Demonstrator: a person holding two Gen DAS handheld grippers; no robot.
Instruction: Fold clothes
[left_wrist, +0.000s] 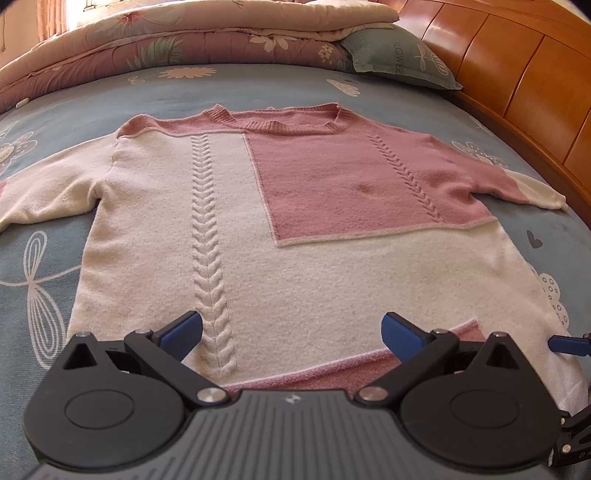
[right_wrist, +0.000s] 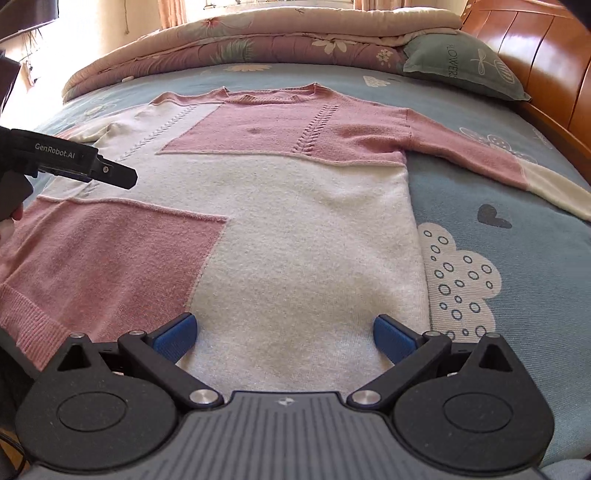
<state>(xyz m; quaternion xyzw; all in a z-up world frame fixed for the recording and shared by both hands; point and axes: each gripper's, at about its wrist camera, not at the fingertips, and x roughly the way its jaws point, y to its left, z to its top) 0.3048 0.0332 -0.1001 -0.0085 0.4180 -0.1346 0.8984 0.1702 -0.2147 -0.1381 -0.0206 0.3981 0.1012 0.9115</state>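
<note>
Pink-and-cream knit sweater (left_wrist: 295, 229): laid flat, face up, sleeves spread, on the blue-sheeted bed (left_wrist: 44, 258). Left tool (left_wrist: 291, 332): blue pads apart, above the hem, gripping nothing. Right tool (right_wrist: 284, 332): pads apart, likewise empty. Only the right wrist view shows the left tool's side. Beyond: folded floral quilt (left_wrist: 184, 37), green pillow (left_wrist: 399, 55), wooden headboard (left_wrist: 517, 66).

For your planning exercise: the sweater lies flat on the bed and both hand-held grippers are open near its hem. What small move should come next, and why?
Probably lower the right hand-held gripper onto the sweater hem and close on it. Both sleeves lie spread on the bedsheet, nothing is folded, and the left hand-held gripper is open and holds nothing.
</note>
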